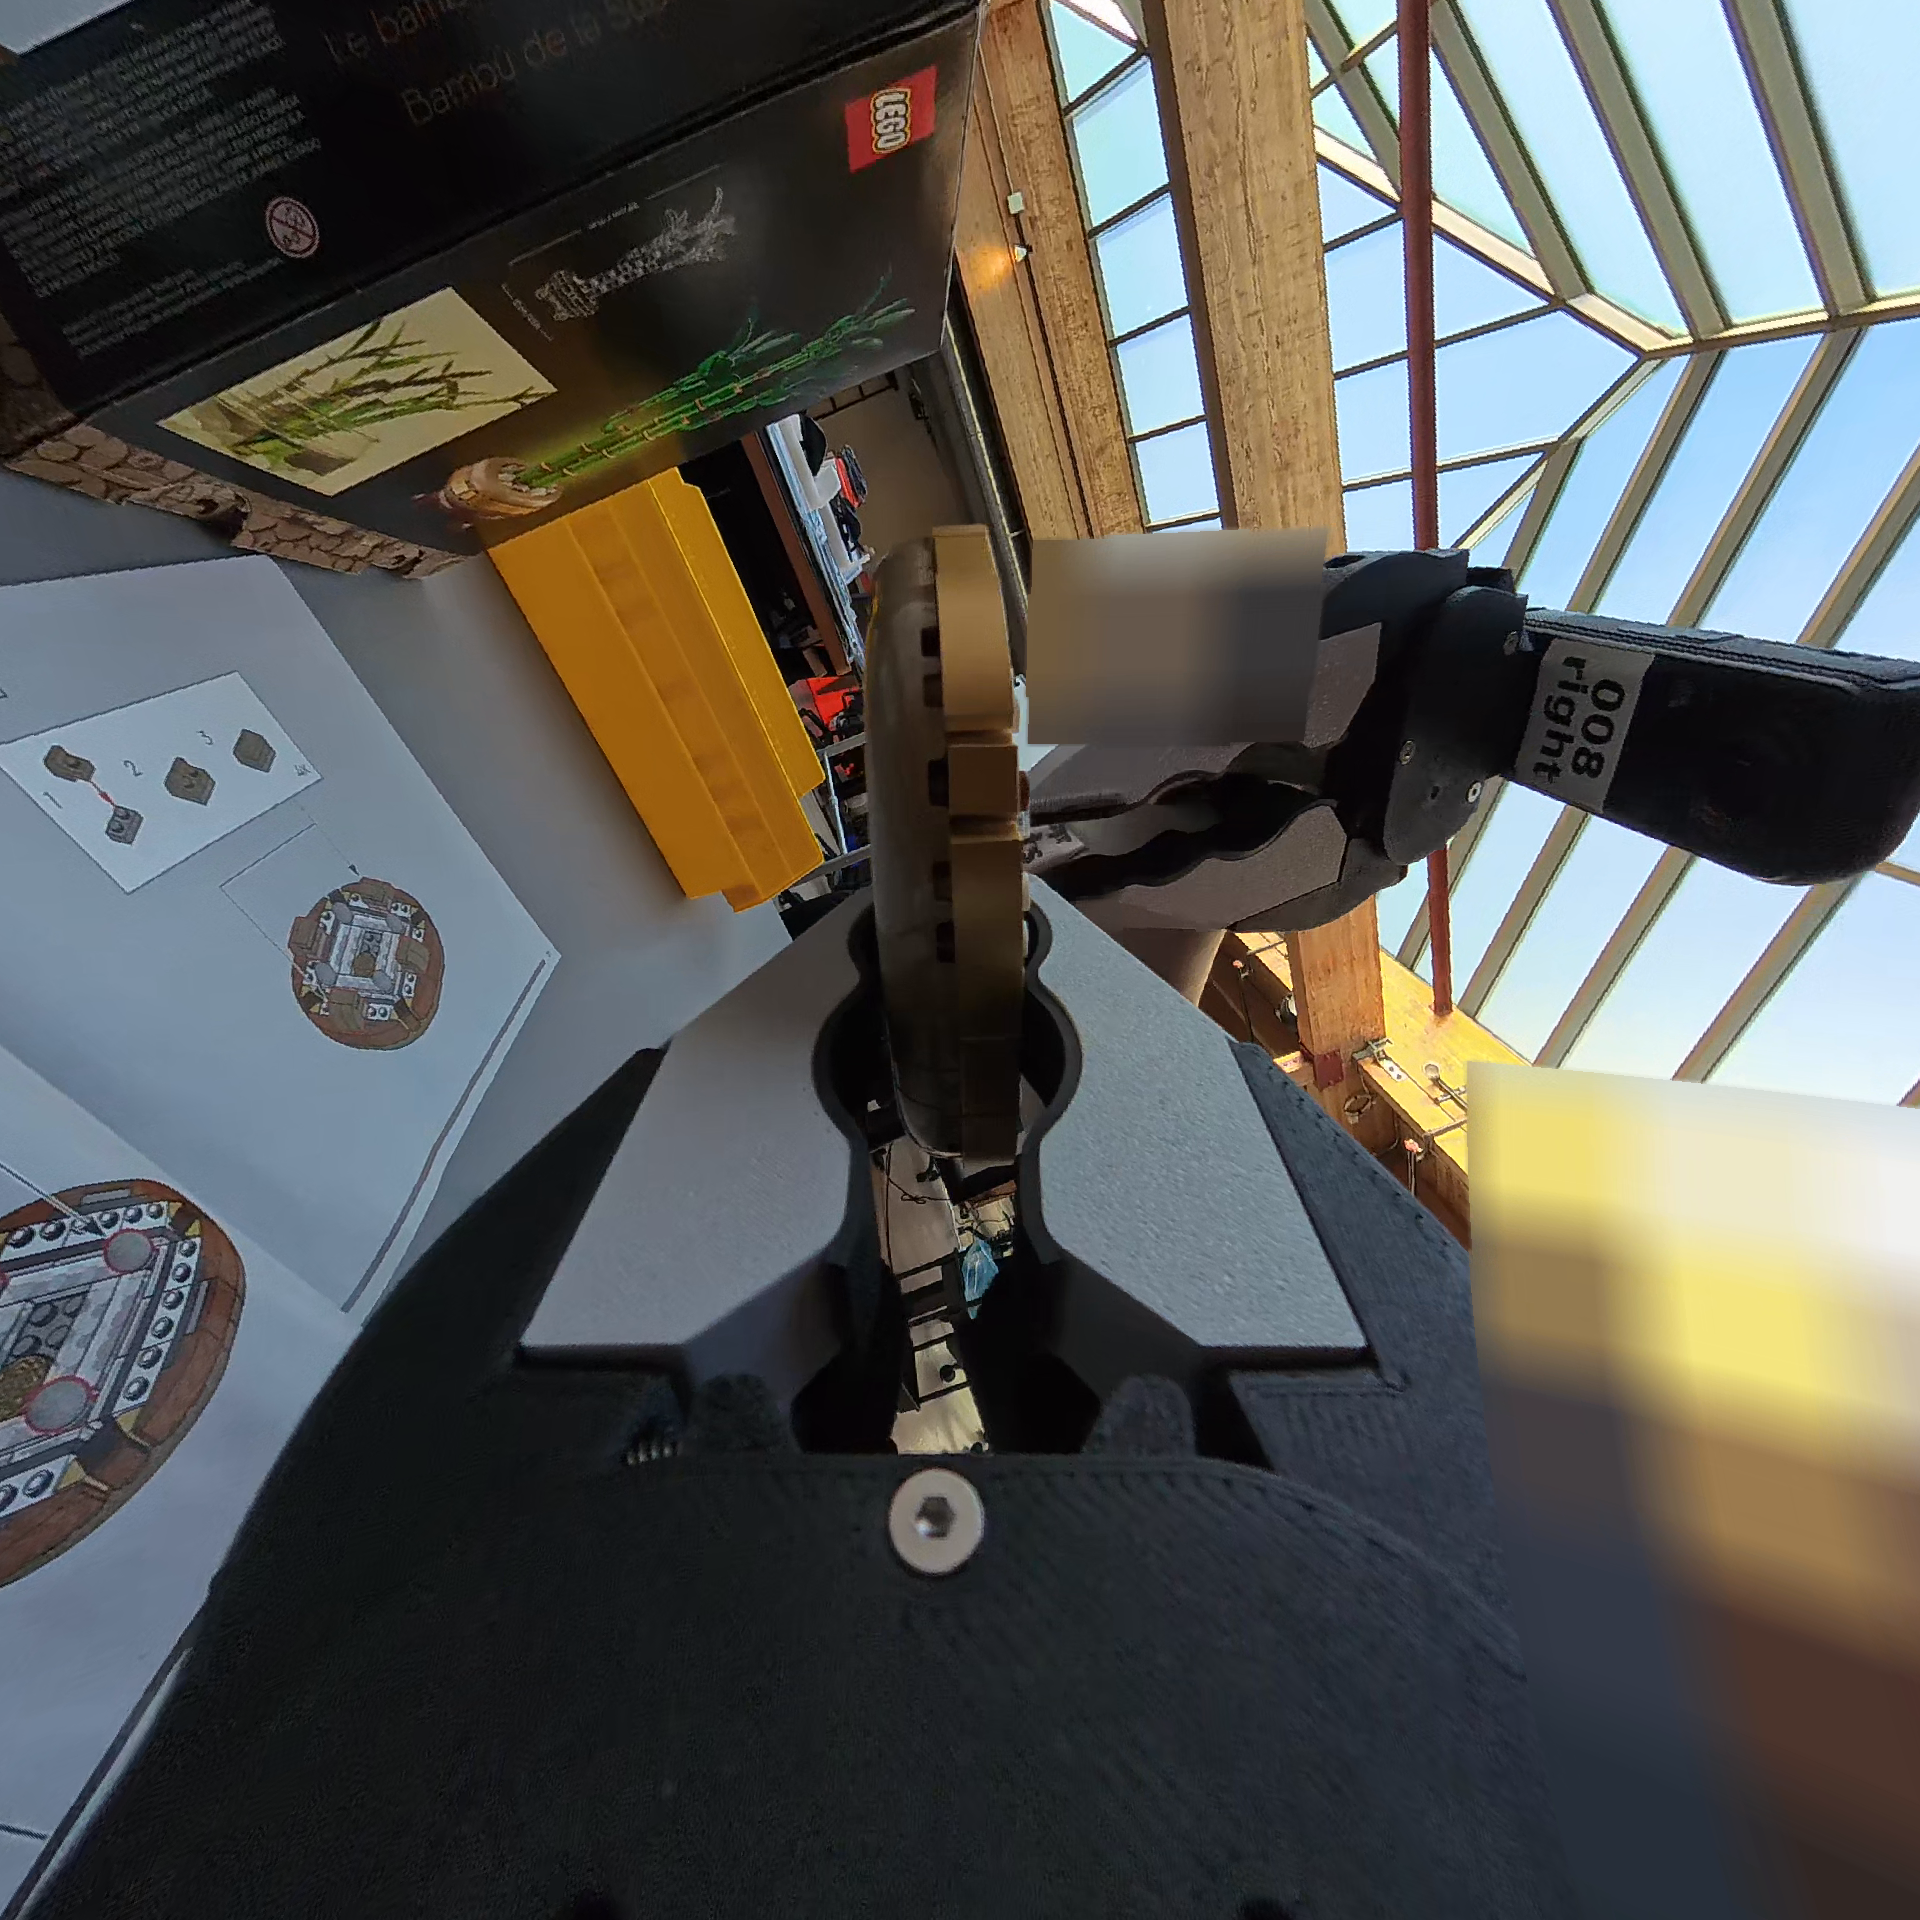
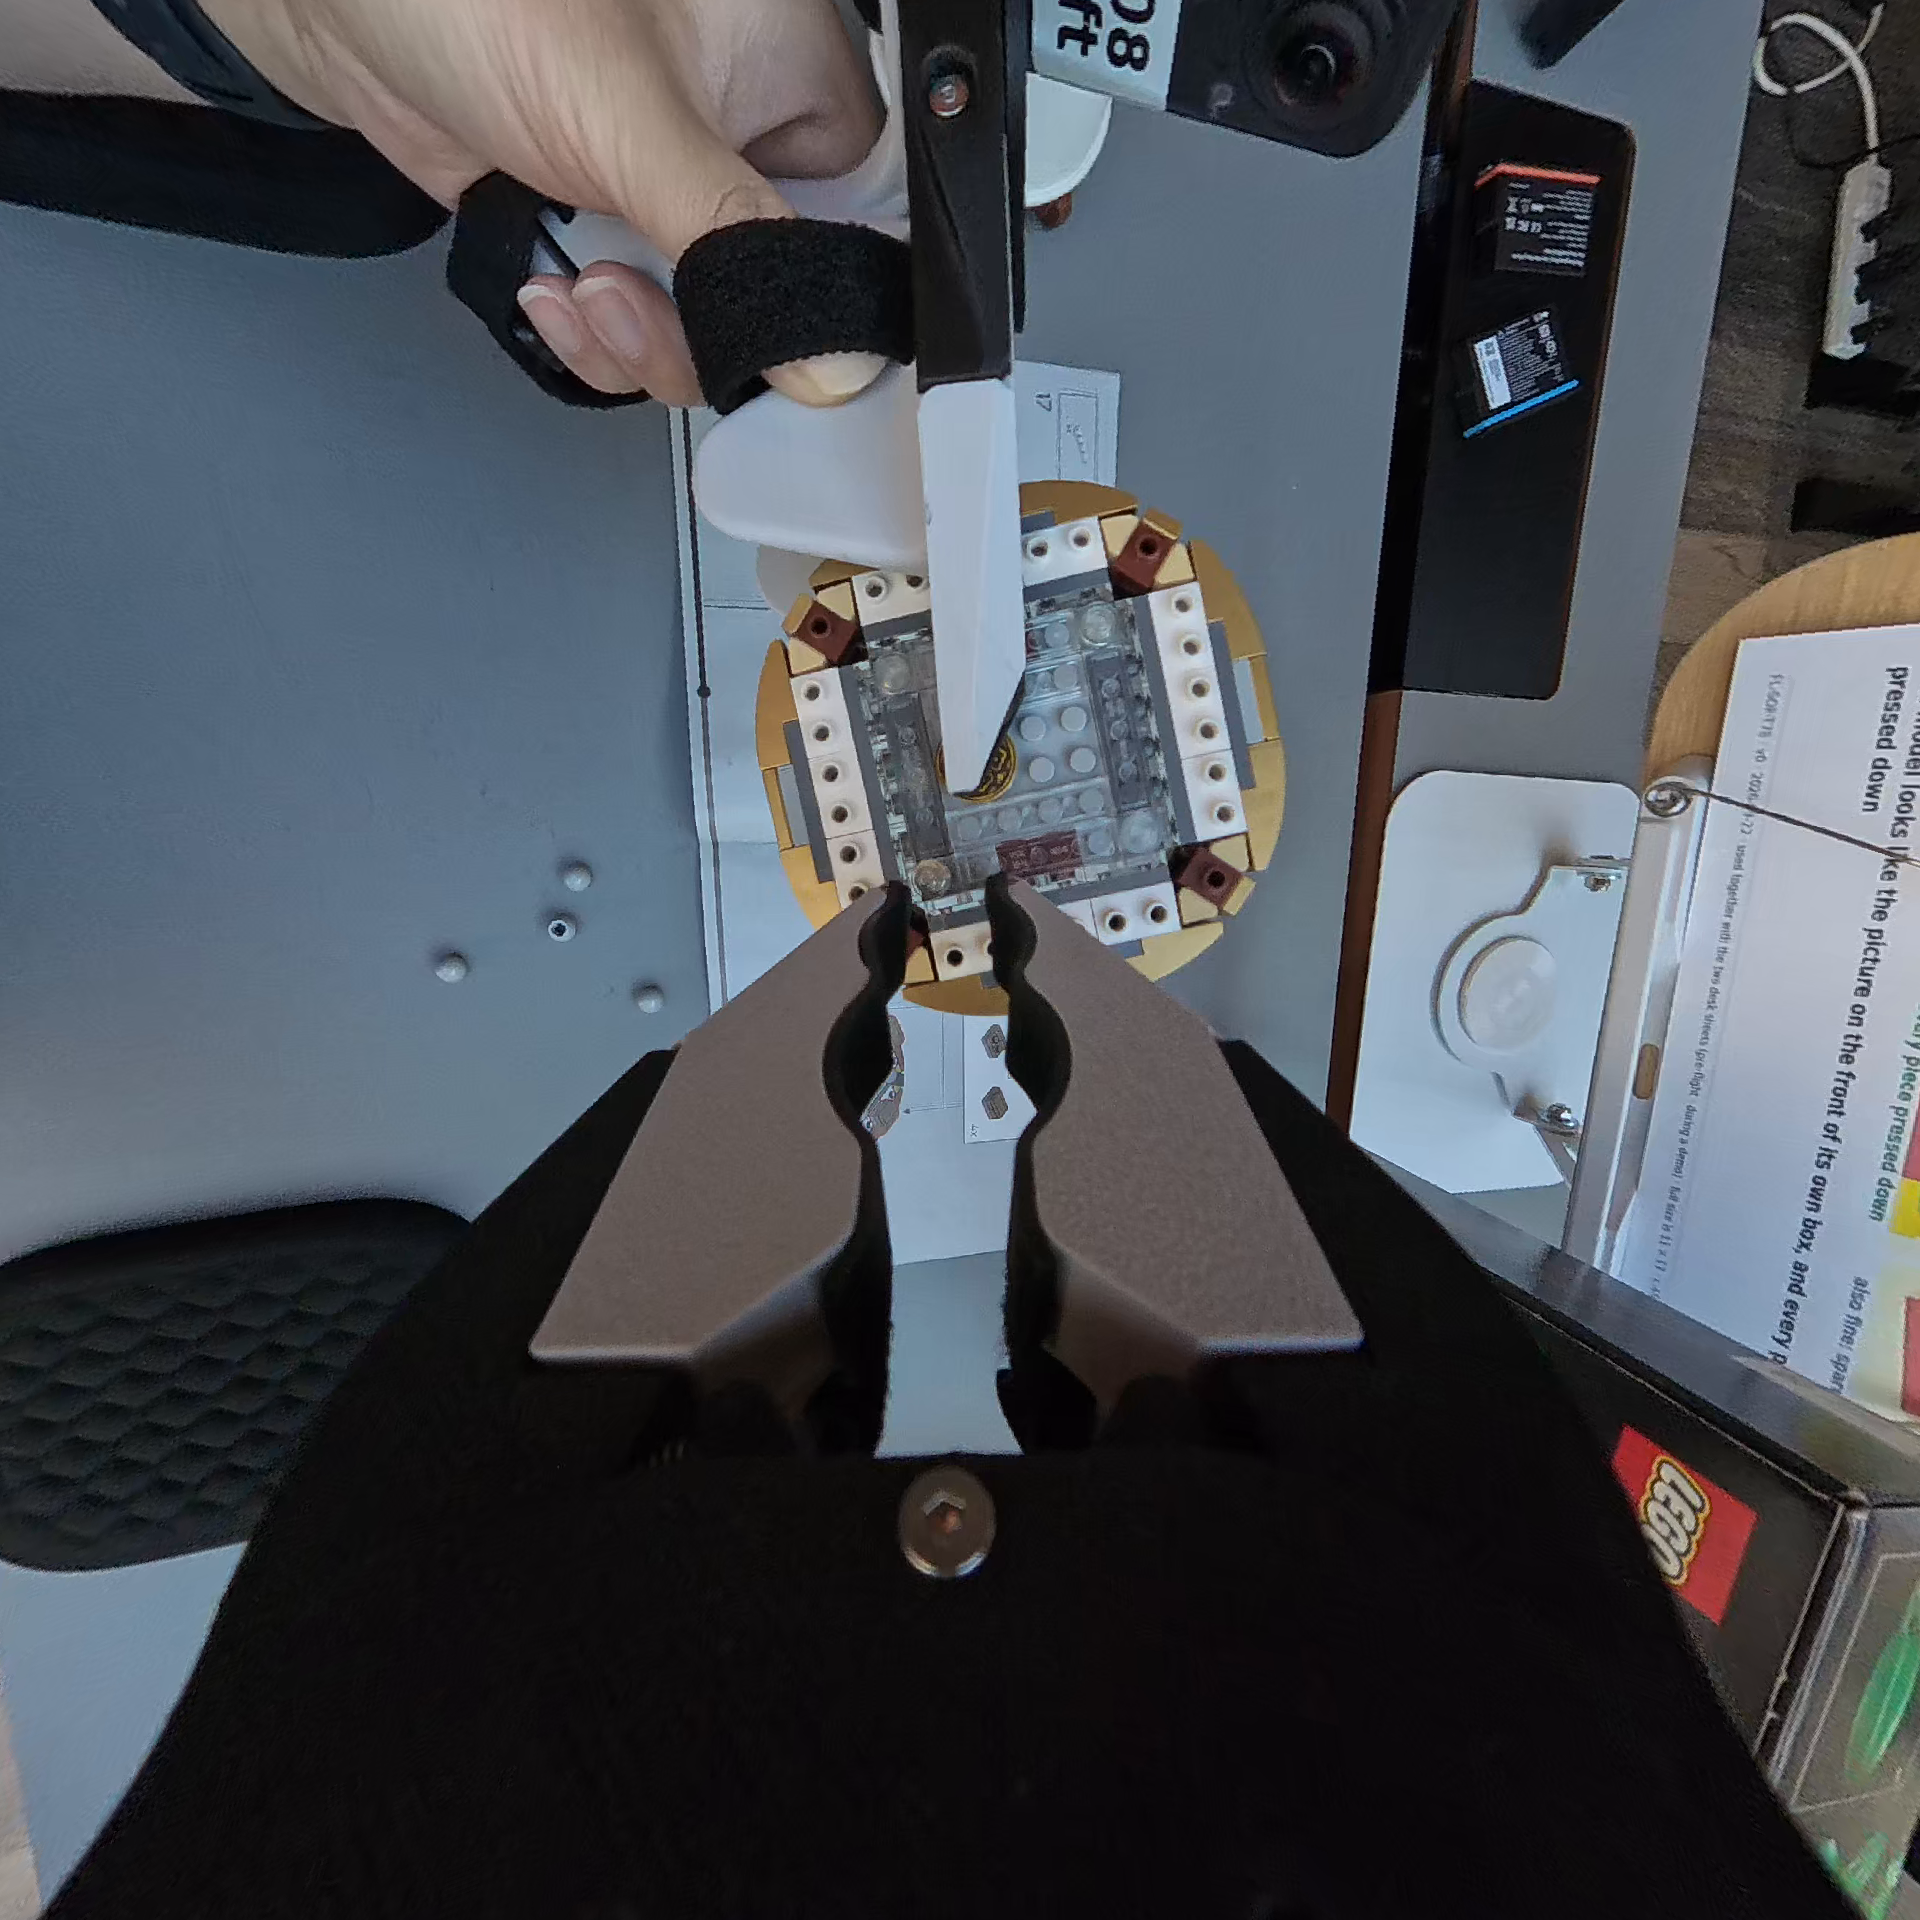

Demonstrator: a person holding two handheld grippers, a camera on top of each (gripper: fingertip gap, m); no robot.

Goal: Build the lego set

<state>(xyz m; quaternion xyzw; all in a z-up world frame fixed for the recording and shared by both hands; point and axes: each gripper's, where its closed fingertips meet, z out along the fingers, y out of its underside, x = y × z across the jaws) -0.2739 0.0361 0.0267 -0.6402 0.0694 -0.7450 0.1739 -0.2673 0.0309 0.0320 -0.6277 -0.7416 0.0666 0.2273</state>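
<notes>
While left gripper (image 1: 951,987) jaws clamp the round tan lego base (image 2: 1023,743) edge-on, right gripper (image 2: 940,899) jaws sit nearly closed, empty, at its rim.

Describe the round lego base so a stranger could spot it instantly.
Start at the grey table, then find the open instruction booklet. Above it, the left gripper clamps the round lego base. It is the only gold-rimmed disc, ringed with white studded bricks around a clear centre.
</notes>
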